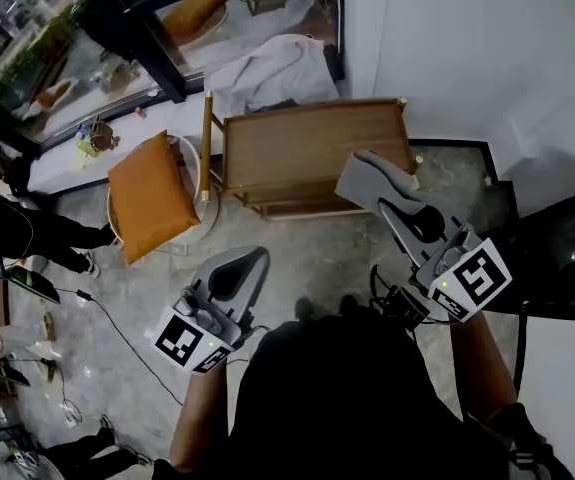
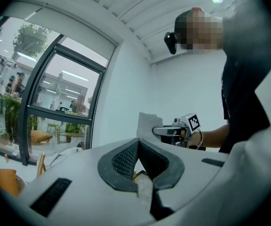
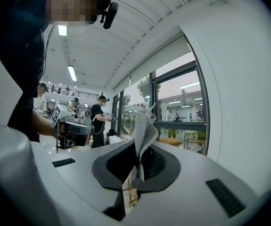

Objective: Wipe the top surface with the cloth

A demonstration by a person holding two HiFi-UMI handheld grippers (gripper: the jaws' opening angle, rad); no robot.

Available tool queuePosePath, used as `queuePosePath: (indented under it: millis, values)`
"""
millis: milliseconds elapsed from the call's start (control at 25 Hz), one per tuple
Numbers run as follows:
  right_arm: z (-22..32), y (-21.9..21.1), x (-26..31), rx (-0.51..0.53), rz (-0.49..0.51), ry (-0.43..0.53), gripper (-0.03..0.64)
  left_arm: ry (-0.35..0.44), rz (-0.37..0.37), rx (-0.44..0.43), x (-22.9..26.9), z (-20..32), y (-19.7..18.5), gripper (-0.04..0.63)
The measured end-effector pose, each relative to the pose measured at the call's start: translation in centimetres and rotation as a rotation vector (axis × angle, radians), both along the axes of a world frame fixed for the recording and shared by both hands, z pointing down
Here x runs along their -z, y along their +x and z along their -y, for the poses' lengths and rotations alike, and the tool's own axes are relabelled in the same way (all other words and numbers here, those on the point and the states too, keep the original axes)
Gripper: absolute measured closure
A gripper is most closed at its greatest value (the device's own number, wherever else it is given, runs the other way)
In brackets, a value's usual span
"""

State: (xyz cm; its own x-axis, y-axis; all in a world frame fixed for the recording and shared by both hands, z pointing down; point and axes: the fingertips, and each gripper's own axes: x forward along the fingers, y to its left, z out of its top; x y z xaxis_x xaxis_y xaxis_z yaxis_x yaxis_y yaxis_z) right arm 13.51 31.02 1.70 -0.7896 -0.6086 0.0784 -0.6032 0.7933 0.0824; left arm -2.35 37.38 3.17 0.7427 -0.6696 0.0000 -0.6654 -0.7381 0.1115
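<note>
A wooden table [image 1: 307, 148] with a brown top stands on the floor ahead of me in the head view. Above its right end my right gripper [image 1: 387, 193] is shut on a grey cloth [image 1: 367, 173], held clear of the top. The cloth [image 3: 143, 131] stands up between the jaws in the right gripper view. My left gripper [image 1: 257, 258] hangs lower left of the table over the floor, shut with nothing in it. Its pads [image 2: 126, 159] meet at the tip in the left gripper view, where the right gripper [image 2: 173, 131] and cloth [image 2: 147, 124] also show.
A round chair with an orange cushion [image 1: 150, 193] stands just left of the table. White fabric [image 1: 267, 68] lies by the window behind it. A black cabinet [image 1: 567, 248] is at the right, a white wall behind. People [image 1: 17, 228] and cables are at the left.
</note>
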Motion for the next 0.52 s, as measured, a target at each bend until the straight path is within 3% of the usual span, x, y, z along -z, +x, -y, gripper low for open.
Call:
queuePosePath:
  millis: [160,320,520]
  values:
    - [1.5,3.4,3.9,-0.088,-0.077,0.126,0.588,0.003,0.000,-0.004,0.1,0.1,-0.1,0.584]
    - [1.9,7.5,7.5,-0.173,-0.098,0.180,0.589,-0.005,-0.007,-0.011,-0.1,0.1,-0.1,0.584]
    - [1.2,9.7,11.3,-0.246,-0.111,0.244,0.588,-0.003,-0.016,-0.020,0.1,-0.1,-0.5,0.584]
